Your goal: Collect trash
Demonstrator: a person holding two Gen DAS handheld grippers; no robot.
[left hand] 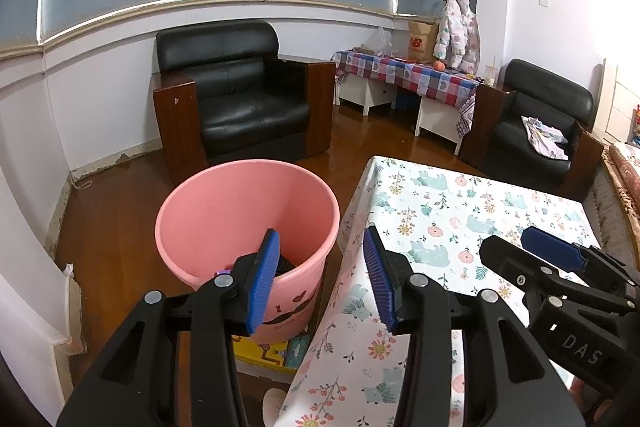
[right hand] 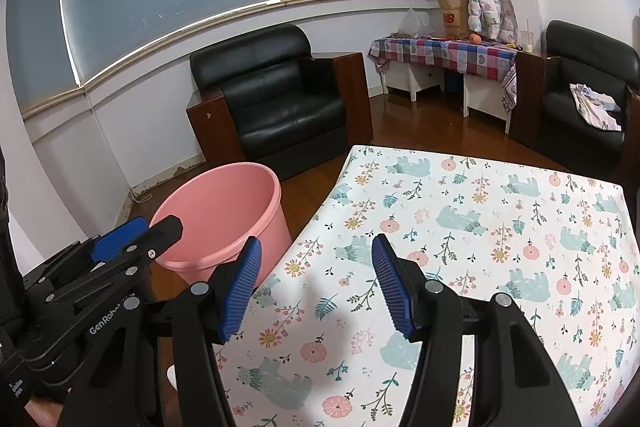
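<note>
Our left hand-held gripper (left hand: 322, 275) has its blue ribbed pads spread wide apart with nothing between them. In the left wrist view, its left pad overlaps the near rim of the round pink plastic bucket (left hand: 224, 215) at centre-left of the frame, and its right pad sits over the draped edge of the bench with the white floral-and-bear cloth (left hand: 440, 211). We cannot tell whether either pad touches anything.

Our right hand-held gripper (right hand: 316, 287) is likewise gaping and empty. It hangs over the near left part of the bench (right hand: 460, 195), with the bucket (right hand: 224, 211) up and to the left of it in the right wrist view.

The bucket stands upright on the brown wooden floor (left hand: 120, 195), just beside the bench's left edge, mouth facing up. Something dark lies at its bottom, too hidden behind the pad to name. The left hand is clearly the nearer one to it.

As for trash, we see no loose piece on the visible cloth in either view, so we judge the collecting is either near its end or the next item lies outside these frames. A yellow patterned box (left hand: 268, 353) lies on the floor at the bucket's foot.
</note>
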